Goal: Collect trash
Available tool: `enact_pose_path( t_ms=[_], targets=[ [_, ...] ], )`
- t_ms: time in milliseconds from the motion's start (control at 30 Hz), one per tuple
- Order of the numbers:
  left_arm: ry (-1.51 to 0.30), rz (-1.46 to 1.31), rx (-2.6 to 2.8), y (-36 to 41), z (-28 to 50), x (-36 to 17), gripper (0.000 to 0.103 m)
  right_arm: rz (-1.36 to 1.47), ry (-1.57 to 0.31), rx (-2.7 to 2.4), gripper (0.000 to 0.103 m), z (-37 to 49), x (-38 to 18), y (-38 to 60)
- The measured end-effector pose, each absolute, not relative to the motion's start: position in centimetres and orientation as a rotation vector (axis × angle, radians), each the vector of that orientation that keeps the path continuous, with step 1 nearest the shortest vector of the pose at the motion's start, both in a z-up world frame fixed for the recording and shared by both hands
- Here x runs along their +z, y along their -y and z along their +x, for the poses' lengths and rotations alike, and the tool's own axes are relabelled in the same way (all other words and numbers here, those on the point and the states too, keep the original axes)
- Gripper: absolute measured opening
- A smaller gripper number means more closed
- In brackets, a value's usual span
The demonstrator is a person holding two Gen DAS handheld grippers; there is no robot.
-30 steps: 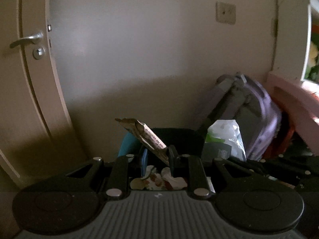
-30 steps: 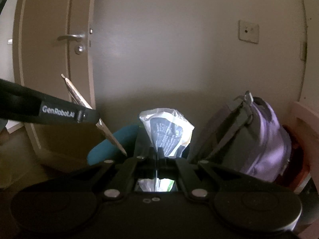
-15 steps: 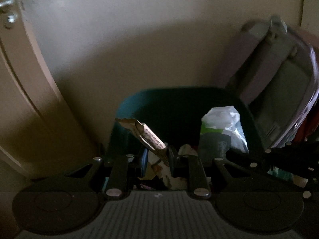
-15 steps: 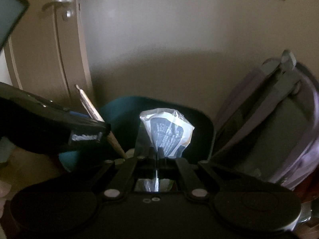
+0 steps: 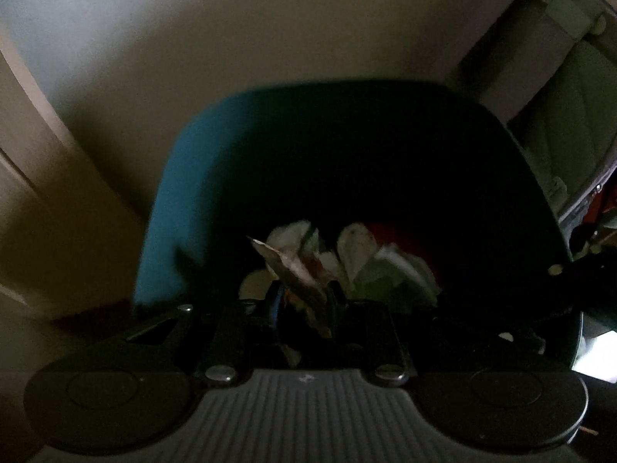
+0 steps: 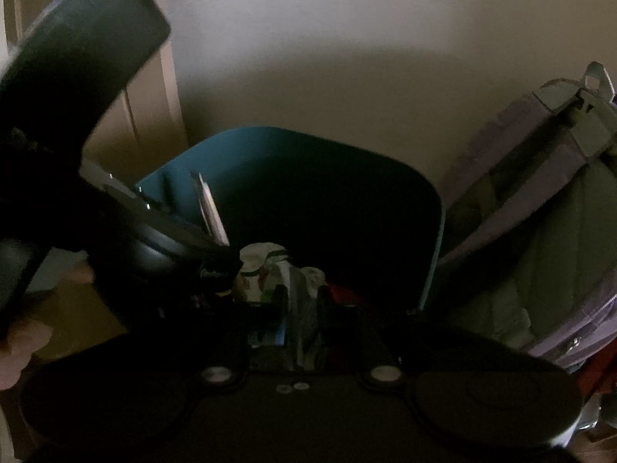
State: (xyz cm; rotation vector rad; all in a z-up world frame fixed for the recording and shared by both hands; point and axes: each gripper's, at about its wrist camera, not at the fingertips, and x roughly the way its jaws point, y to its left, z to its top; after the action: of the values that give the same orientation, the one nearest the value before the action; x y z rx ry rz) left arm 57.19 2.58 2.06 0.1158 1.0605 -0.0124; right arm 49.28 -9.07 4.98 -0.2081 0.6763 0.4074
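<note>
Teal bin [image 5: 185,177]: open below both grippers, crumpled trash inside.
Left gripper [image 5: 304,301]: pinches a flat wrapper [image 5: 297,270] above the bin.
Right gripper [image 6: 302,305]: appears clamped on a plastic bag [image 6: 302,320].
Risk: thin wrapper may cling to a finger or drift past the rim toward the backpack [image 6: 540,200].

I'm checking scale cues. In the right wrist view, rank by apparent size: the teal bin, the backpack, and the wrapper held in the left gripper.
1. Backpack and teal bin: similar spans, unsure.
2. Wrapper in the left gripper: clearly smallest, seen edge-on.
</note>
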Motion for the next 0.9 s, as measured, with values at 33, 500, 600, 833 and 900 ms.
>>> enact_pose_path(
  t_ms=[33, 500, 600, 833, 900],
  targets=[
    [-1.062, 0.106, -0.013, -2.8, 57.0, 1.9, 0.029, -0.204, -0.675, 0.407, 0.024, 49.0, 5.0, 9.1],
    [-0.893, 0.074, -0.015, -2.5, 50.7, 7.5, 0.064, -0.185, -0.62, 0.398, 0.043, 42.6, 8.1, 10.2],
    [-0.851, 0.074, -0.02, -2.4, 48.5, 9.1, 0.066, -0.168, -0.598, 0.398, 0.045, 40.9, 9.3, 10.6],
    [-0.79, 0.061, -0.039, -2.1, 41.7, 11.4, 0.07, -0.127, -0.549, 0.412, 0.054, 35.8, 11.0, 11.8],
    [-0.772, 0.054, -0.057, -2.1, 39.7, 12.0, 0.07, -0.124, -0.539, 0.419, 0.056, 34.1, 11.3, 12.0]
  ],
)
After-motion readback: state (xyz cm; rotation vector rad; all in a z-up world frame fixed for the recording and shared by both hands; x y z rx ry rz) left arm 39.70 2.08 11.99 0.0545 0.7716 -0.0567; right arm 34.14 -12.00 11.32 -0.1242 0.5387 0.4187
